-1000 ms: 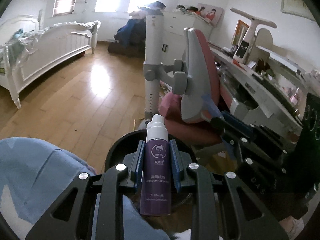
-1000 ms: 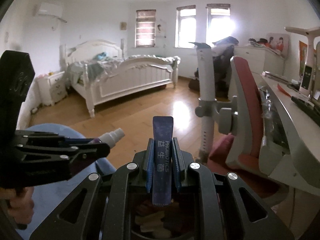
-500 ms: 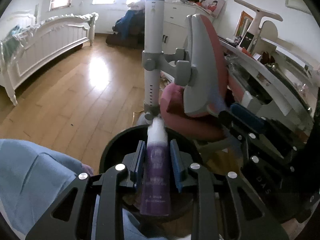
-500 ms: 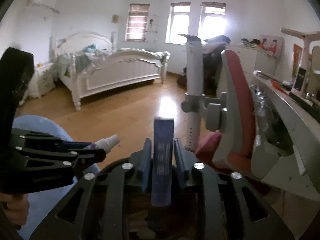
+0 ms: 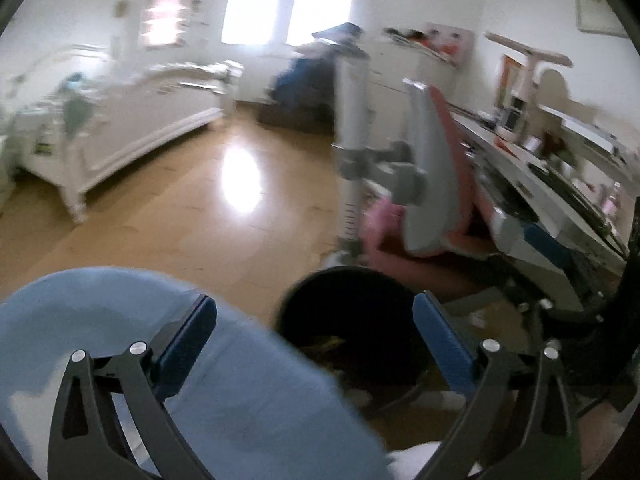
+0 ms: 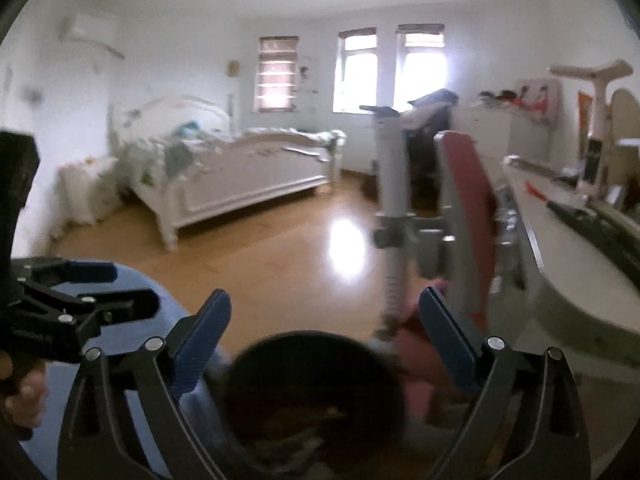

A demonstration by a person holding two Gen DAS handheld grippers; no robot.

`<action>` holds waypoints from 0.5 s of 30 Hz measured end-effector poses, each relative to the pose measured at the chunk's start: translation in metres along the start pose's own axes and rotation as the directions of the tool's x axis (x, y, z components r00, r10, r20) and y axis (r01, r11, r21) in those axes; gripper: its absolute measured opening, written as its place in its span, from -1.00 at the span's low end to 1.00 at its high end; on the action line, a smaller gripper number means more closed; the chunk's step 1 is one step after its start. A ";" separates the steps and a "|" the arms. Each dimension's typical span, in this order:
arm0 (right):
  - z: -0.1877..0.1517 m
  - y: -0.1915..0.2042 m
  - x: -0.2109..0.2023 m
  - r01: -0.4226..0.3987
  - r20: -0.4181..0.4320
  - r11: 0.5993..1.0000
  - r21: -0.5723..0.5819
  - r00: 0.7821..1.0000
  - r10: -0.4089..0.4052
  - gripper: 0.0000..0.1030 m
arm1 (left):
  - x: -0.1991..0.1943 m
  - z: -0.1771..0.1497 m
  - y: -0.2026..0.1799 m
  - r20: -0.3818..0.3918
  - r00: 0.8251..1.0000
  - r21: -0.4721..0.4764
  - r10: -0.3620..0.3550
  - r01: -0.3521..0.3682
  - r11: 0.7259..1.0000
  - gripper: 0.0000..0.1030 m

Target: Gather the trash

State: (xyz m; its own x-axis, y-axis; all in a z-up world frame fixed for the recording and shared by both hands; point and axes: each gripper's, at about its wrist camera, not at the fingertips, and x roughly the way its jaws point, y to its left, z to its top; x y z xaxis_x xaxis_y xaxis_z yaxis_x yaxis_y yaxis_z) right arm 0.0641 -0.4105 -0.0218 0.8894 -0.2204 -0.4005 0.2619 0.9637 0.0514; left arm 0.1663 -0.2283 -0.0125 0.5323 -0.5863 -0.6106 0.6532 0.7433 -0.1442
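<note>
black trash bin (image 6: 316, 392) bottom centre, scraps inside; left gripper (image 5: 316, 344), right gripper (image 6: 324, 332) jaws opening, empty. drop looks done; remaining trash unclear.

The white bed (image 6: 240, 184) stood as the room's anchor, its bedding rumpled, on a glossy wooden floor (image 6: 280, 264). Behind the bed, three windows (image 6: 420, 68) lit the far wall, glare from them pooling on the floor past the bed's foot. A white nightstand (image 6: 86, 190) sat just beside the bed's head, with an air conditioner (image 6: 92, 34) high on the wall above it. Well apart from the bed, across the floor, a red-and-grey chair (image 6: 464, 220) faced a long cluttered desk (image 6: 572, 272). A white dresser (image 6: 500, 132) stood beyond the chair, farther from the bed, near the window wall.
</note>
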 end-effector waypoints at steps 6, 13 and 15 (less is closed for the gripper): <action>0.019 0.068 -0.029 -0.272 0.016 0.962 0.040 0.962 0.271 0.88 | -0.096 -0.043 0.073 0.004 0.961 -0.184 0.278 -0.273 0.944 0.90; 0.045 0.196 -0.080 -0.584 0.009 0.812 0.011 0.812 0.584 0.90 | -0.213 -0.107 0.145 0.013 0.828 -0.362 0.560 -0.518 0.775 0.90; 0.052 0.233 -0.098 -0.655 0.000 0.756 -0.002 0.756 0.655 0.90 | -0.233 -0.121 0.156 0.004 0.801 -0.389 0.598 -0.550 0.739 0.90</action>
State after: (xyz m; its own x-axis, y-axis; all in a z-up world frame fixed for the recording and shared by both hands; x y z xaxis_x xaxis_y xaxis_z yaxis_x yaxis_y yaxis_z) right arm 0.0573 -0.1722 0.0776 0.8438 0.4643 -0.2691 -0.3851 0.8731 0.2988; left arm 0.0791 0.0635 0.0136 0.8196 -0.0263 -0.5723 -0.0196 0.9971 -0.0740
